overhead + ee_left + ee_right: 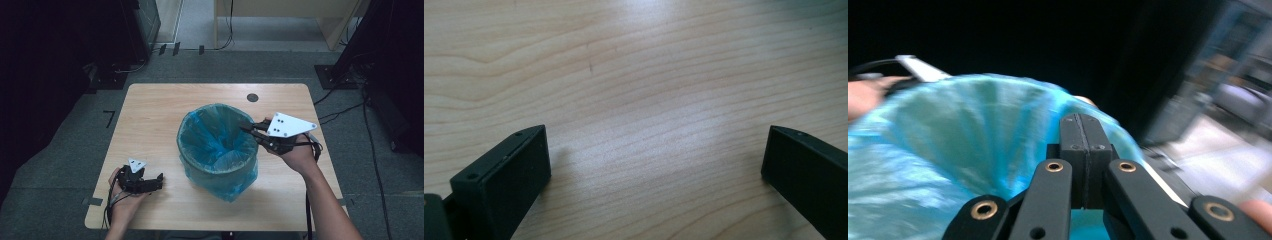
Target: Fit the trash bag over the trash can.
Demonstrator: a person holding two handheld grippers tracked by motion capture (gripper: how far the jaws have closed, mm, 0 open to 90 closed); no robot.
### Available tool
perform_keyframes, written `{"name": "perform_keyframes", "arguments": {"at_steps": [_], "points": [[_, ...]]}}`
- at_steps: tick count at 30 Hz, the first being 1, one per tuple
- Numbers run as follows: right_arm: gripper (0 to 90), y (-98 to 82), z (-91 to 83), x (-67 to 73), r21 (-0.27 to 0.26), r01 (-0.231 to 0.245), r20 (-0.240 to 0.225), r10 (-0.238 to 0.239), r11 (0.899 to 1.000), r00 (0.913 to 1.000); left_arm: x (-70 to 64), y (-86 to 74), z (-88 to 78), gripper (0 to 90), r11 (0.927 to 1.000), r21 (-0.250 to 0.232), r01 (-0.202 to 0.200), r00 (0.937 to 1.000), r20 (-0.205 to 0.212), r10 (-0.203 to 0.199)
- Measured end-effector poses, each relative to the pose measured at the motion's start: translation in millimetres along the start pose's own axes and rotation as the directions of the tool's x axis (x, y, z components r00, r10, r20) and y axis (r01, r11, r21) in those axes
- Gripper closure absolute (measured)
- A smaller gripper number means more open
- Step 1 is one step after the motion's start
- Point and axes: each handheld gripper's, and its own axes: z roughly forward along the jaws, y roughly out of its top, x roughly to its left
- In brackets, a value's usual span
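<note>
From above, the bin (218, 150) stood mid-table (150, 110); the right gripper (248, 129) was at its three-o'clock rim, the left gripper (160, 180) lay at eight o'clock. The left gripper view showed jaws wide apart over bare wood. The right gripper view showed jaws together at the liner (963, 135), pinching nothing visible.

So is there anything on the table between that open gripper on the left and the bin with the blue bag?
Nothing visible. Bare wood of the table lies between the left gripper and the bin; its jaws stand wide over bare wood.
</note>
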Motion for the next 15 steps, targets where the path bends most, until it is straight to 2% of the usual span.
{"name": "perform_keyframes", "arguments": {"at_steps": [2, 4, 7, 9, 12, 14, 15], "points": [[90.0, 7.6, 8.7, 1.0, 0.011, 0.045, -0.078, -0.044, 0.999, 0.9959, 0.9, 0.1, 0.4, 0.0, 1.0, -0.002, -0.003, 1.0, 0.0, 0.003], [90.0, 14.2, 15.8, 3.5, 0.022, 0.084, -0.123, -0.081, 0.996, 0.9892, 1.0, -0.5, 1.2, 0.0, 0.9999, -0.015, -0.003, 1.0, 0.003, 0.003], [90.0, 26.4, 27.7, 9.0, 0.039, 0.141, -0.205, -0.131, 0.989, 0.9699, 1.0, -1.6, 2.4, 0.0, 0.9994, -0.034, -0.005, 1.0, 0.006, 0.005], [90.0, 33.6, 36.2, 13.1, 0.055, 0.171, -0.27, -0.15, 0.984, 0.951, 1.0, -1.5, 2.5, 0.0, 0.9994, -0.034, -0.005, 1.0, 0.006, 0.005], [90.0, 40.9, 49.7, 20.3, 0.097, 0.231, -0.35, -0.184, 0.968, 0.9185, 1.0, -1.5, 2.5, 0.0, 0.9994, -0.034, -0.005, 1.0, 0.005, 0.005], [90.0, 44.1, 58.3, 25.0, 0.123, 0.255, -0.407, -0.185, 0.959, 0.8946, 1.0, -1.5, 2.5, 0.0, 0.9994, -0.034, -0.005, 1.0, 0.005, 0.005], [90.0, 45.0, 61.1, 26.3, 0.13, 0.268, -0.422, -0.191, 0.955, 0.8861, 1.0, -1.5, 2.5, 0.0, 0.9994, -0.034, -0.005, 1.0, 0.005, 0.005]]}}
